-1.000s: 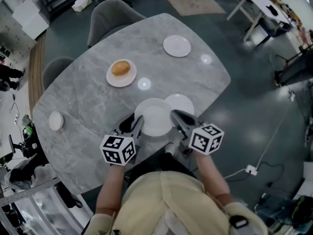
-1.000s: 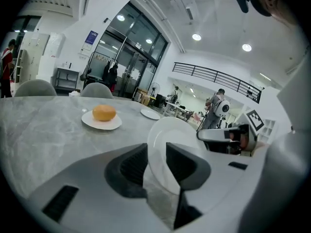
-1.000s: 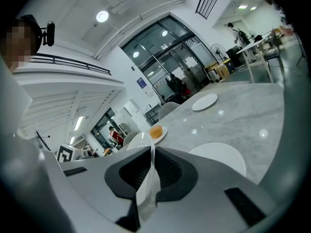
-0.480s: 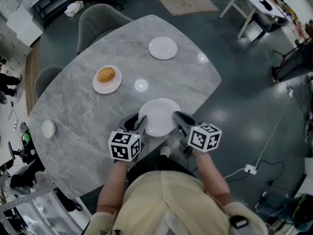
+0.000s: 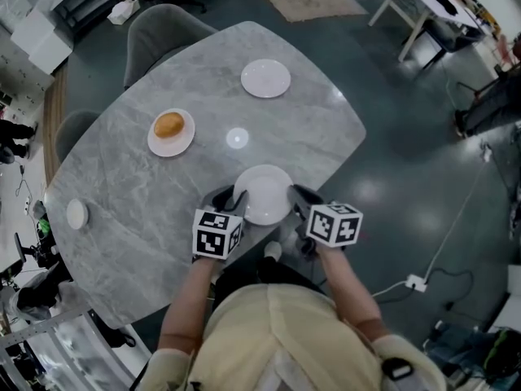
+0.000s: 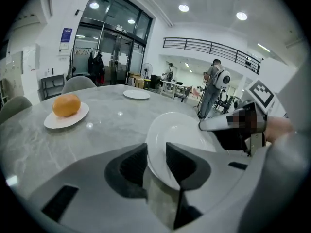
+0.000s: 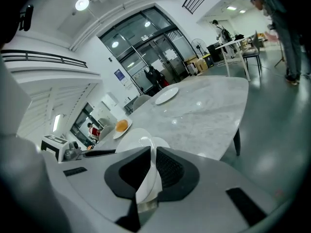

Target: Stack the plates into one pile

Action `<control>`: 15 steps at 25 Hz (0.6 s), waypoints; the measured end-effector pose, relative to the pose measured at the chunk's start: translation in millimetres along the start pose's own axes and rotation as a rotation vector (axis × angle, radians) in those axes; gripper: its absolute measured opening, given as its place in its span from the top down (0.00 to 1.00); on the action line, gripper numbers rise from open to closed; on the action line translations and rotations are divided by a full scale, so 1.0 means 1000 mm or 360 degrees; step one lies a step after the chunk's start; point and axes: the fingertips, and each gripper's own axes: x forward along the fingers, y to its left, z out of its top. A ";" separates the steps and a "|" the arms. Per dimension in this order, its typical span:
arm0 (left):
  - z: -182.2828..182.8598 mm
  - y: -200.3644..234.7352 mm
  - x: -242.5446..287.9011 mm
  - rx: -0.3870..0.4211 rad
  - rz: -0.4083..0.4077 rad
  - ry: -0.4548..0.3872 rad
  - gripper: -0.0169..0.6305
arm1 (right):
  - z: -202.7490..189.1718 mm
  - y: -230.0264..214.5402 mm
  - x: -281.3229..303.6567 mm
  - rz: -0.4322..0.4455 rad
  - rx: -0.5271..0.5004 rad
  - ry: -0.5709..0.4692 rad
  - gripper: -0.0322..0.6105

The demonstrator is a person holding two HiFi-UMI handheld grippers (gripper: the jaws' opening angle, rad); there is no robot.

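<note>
I've got both grippers on one white plate [image 5: 264, 192] at the table's 6 o'clock edge, right in front of me. The left gripper [image 6: 156, 152] pinches the plate's rim at about its 9 o'clock side. The rim runs between the two black pads, and the jaws stand partly apart around it. The right gripper [image 7: 151, 154] is clamped on the rim at about 3 o'clock, jaws nearly together with only the thin edge between them. In the left gripper view the right gripper's jaw shows on the plate's far rim, at 2 o'clock. I can't tell if the plate rests on the top or is lifted. In the right gripper view a second white rim [image 7: 162, 141] peeks out just behind the held plate; I can't tell if they touch.

On the rest of the grey marble table [image 5: 122, 177]:
- A plate with a round orange food [image 5: 171, 131] sits at 10 o'clock from the held plate, well apart. It could be an orange or a bun; I can't tell which.
- An empty white plate [image 5: 265, 78] sits at 12 o'clock, near the far edge.
- A small white saucer [image 5: 76, 214] sits at 9 o'clock, by the left edge.

Grey chairs [image 5: 163, 27] stand at the table's far-left side, around 11 o'clock. In the left gripper view a person [image 6: 212, 89] stands in the background beyond the table.
</note>
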 end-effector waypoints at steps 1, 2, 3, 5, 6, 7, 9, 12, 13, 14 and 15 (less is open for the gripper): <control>0.000 0.001 0.003 0.0022 0.0012 0.0019 0.79 | 0.000 -0.002 0.002 -0.0021 -0.0013 0.0015 0.92; -0.001 0.002 0.005 0.0038 0.0025 0.0034 0.79 | 0.001 -0.003 0.004 -0.0039 -0.0024 0.0029 0.92; -0.002 0.004 0.007 0.0049 0.0037 0.0046 0.79 | 0.000 -0.003 0.006 -0.0055 -0.0033 0.0042 0.92; -0.004 0.006 0.011 0.0063 0.0058 0.0067 0.79 | -0.001 -0.006 0.009 -0.0089 -0.0047 0.0065 0.92; -0.005 0.006 0.012 0.0070 0.0065 0.0076 0.79 | -0.002 -0.007 0.010 -0.0107 -0.0053 0.0073 0.92; -0.007 0.007 0.014 0.0078 0.0071 0.0084 0.79 | -0.003 -0.009 0.011 -0.0124 -0.0058 0.0078 0.92; -0.009 0.007 0.015 0.0086 0.0077 0.0098 0.79 | -0.006 -0.011 0.013 -0.0155 -0.0069 0.0086 0.91; -0.010 0.006 0.016 0.0077 0.0075 0.0117 0.79 | -0.006 -0.011 0.013 -0.0194 -0.0093 0.0092 0.91; -0.010 0.006 0.016 0.0075 0.0074 0.0121 0.79 | -0.006 -0.012 0.013 -0.0205 -0.0105 0.0092 0.91; -0.010 0.005 0.017 0.0075 0.0076 0.0126 0.79 | -0.006 -0.013 0.012 -0.0216 -0.0121 0.0092 0.91; -0.011 0.006 0.018 0.0078 0.0080 0.0132 0.79 | -0.005 -0.014 0.012 -0.0228 -0.0139 0.0093 0.91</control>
